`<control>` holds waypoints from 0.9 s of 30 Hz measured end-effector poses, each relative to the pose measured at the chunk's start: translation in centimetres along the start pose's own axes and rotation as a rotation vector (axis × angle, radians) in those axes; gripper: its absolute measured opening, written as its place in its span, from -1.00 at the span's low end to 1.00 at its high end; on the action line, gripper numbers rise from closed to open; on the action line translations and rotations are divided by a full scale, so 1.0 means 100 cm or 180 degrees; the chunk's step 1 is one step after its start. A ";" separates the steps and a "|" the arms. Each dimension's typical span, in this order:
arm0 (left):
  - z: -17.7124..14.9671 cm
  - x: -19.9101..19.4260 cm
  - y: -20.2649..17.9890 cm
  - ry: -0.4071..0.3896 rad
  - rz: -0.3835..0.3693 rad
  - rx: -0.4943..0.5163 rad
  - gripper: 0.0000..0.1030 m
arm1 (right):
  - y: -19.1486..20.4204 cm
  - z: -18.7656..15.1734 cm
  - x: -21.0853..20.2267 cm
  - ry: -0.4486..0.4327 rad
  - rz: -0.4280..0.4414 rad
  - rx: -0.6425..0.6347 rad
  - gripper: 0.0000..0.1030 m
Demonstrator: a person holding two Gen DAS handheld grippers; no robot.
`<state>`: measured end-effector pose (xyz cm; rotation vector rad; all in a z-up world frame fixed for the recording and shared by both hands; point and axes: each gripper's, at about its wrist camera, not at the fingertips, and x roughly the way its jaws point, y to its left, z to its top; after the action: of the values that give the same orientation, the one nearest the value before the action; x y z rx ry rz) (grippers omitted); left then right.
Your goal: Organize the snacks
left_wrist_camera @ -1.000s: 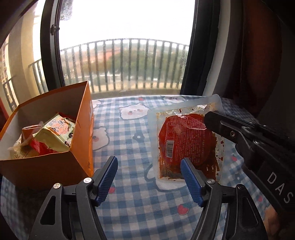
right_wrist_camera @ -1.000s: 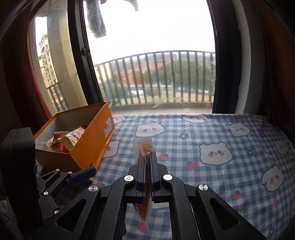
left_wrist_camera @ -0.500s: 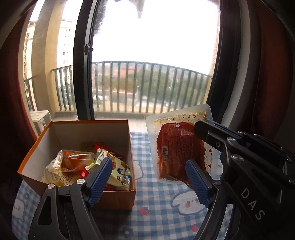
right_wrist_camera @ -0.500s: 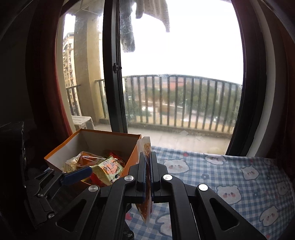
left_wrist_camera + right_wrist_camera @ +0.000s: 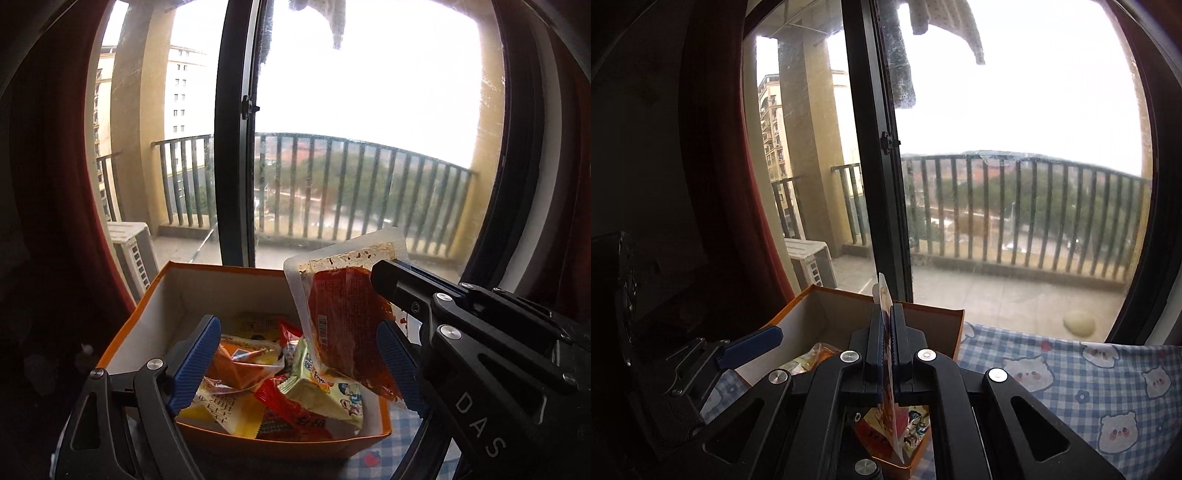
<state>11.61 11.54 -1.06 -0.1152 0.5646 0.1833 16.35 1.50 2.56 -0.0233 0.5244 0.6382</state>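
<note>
My right gripper (image 5: 885, 325) is shut on a clear pouch of red snack (image 5: 345, 325) and holds it upright over the right side of the orange box (image 5: 155, 295). In the right wrist view the pouch (image 5: 884, 295) shows edge-on between the pads. The box holds several snack packets (image 5: 258, 369). My left gripper (image 5: 295, 365) is open and empty, its blue pads (image 5: 194, 362) spread just above the packets in the box. The right gripper's black body (image 5: 461, 332) crosses the left wrist view from the right.
The box stands on a blue checked tablecloth with bear prints (image 5: 1089, 373), against a window with a black frame (image 5: 236, 129) and balcony railing behind. A dark red curtain (image 5: 66, 184) hangs at the left.
Both grippers moved left over the box. The pouch went from above the cloth to above the box's packets, still held by the right gripper. The left gripper stayed open.
</note>
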 end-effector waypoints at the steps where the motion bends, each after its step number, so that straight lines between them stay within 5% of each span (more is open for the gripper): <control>1: -0.004 0.006 0.003 0.0047 0.0062 0.0002 0.72 | 0.003 -0.003 0.009 0.0074 0.0020 -0.0052 -0.90; 7: -0.022 0.019 0.014 0.0257 0.0111 -0.0118 0.73 | 0.005 -0.021 0.034 0.0413 -0.0040 -0.0103 -0.68; 8: -0.024 0.018 0.013 0.0261 0.0083 -0.0119 0.74 | 0.005 -0.024 0.032 0.0427 -0.0043 -0.0092 -0.43; 9: -0.025 0.016 0.012 0.0264 0.0062 -0.0112 0.76 | 0.005 -0.026 0.029 0.0405 -0.0052 -0.0083 0.08; 11: -0.029 0.008 0.009 0.0247 0.0033 -0.0147 0.82 | 0.006 -0.028 0.015 0.0232 -0.0116 -0.0082 0.57; 17: -0.039 -0.035 -0.010 0.0094 0.0003 -0.0160 0.94 | 0.007 -0.037 -0.031 0.0146 -0.0225 -0.0049 0.63; 27: -0.068 -0.112 -0.049 -0.0231 -0.0200 0.0119 0.99 | -0.014 -0.069 -0.140 -0.0254 -0.0988 0.0195 1.00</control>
<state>-0.24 4.12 -0.40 -0.0896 0.4912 0.1152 4.50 -8.76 2.97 -0.0209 0.4513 0.3184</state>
